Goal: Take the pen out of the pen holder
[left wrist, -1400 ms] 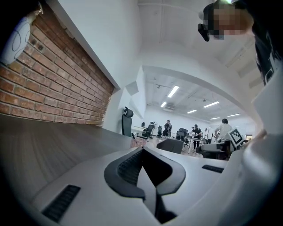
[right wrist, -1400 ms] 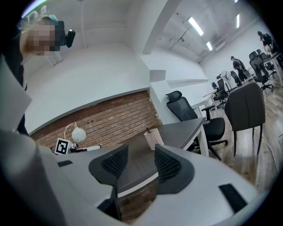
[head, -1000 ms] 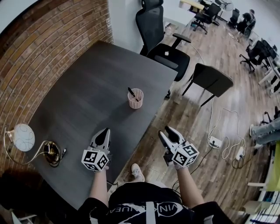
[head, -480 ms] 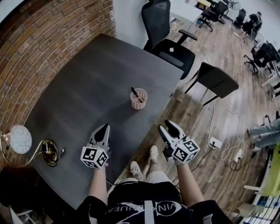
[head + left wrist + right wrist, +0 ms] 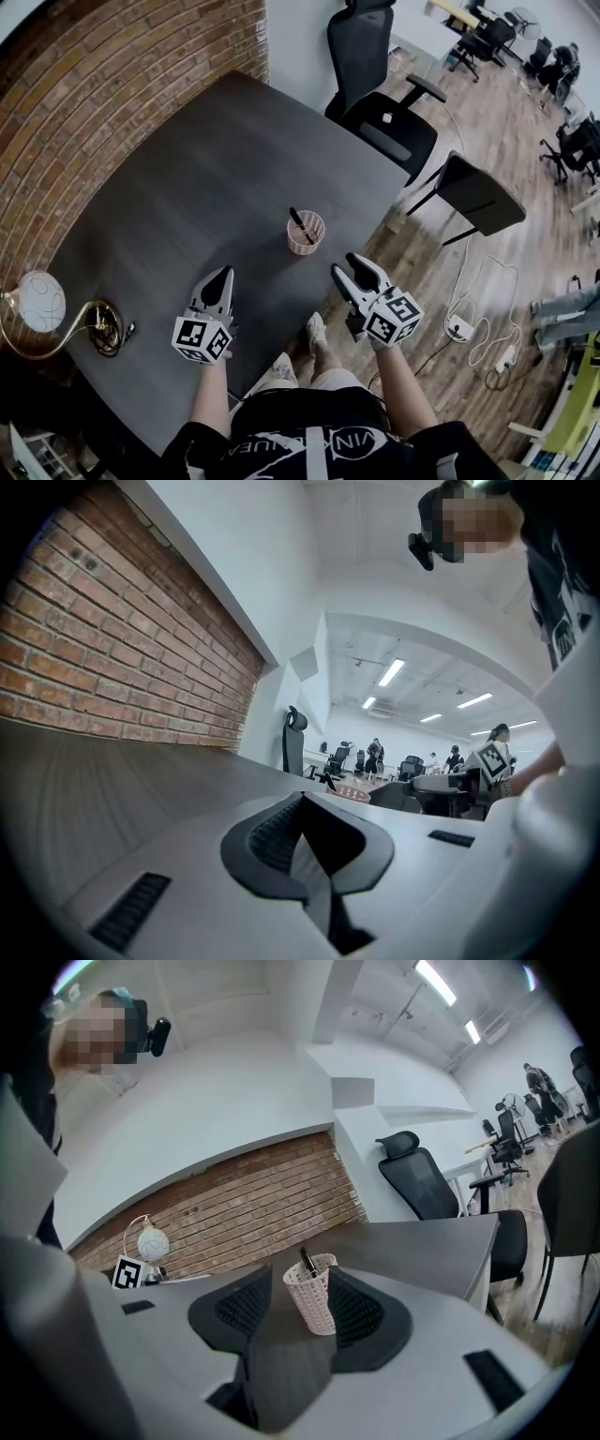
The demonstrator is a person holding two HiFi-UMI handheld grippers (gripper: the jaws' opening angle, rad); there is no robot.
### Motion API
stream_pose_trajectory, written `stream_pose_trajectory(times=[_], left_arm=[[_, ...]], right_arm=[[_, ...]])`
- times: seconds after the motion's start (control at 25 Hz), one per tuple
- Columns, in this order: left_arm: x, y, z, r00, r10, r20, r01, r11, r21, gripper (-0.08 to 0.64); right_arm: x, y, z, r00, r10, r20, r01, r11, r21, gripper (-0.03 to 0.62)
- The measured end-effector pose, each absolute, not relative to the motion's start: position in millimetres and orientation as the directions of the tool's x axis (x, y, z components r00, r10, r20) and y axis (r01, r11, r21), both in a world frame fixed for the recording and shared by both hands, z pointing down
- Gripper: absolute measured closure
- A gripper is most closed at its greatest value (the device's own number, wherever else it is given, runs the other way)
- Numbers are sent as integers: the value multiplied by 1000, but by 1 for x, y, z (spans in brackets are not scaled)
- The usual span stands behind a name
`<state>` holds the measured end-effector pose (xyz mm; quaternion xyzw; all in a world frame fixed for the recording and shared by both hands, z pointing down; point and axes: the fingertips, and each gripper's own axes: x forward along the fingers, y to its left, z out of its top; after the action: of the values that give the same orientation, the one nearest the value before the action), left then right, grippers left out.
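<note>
Evidently aiming for the pen (image 5: 299,224), the right hand-held gripper (image 5: 345,265) gapes empty toward the pen holder (image 5: 306,236); the left hand-held gripper (image 5: 223,274) sits closed.

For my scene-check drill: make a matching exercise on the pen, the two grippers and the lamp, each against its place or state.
Things:
1. pen
2. left gripper
3. right gripper
4. lamp

Places or states:
A. jaws apart, holding nothing
B. on the table, at the corner by the brick wall
C. leaning in the pen holder
D. jaws together

Pairs: 1-C, 2-D, 3-A, 4-B.
</note>
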<state>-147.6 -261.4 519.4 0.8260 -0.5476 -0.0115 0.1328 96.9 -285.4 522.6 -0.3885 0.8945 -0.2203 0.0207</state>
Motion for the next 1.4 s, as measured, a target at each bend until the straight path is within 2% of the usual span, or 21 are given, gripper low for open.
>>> stream_pose_trajectory(times=[0.84,1.16,1.4], left_arm=[[-145,-304,532,331,-930,156,-930,-295,218,548],[-140,-317,536,326,-931,164,-934,-290,209,548],[-141,-323,539,313,-934,174,-939,-277,201,548]], right_arm=[[55,-371,505,-791,-600,121,-603,730,-322,417],[34,-386,509,-816,-526,239,-571,798,-192,417],[14,-396,517,-829,-442,342,-515,842,-160,419]])
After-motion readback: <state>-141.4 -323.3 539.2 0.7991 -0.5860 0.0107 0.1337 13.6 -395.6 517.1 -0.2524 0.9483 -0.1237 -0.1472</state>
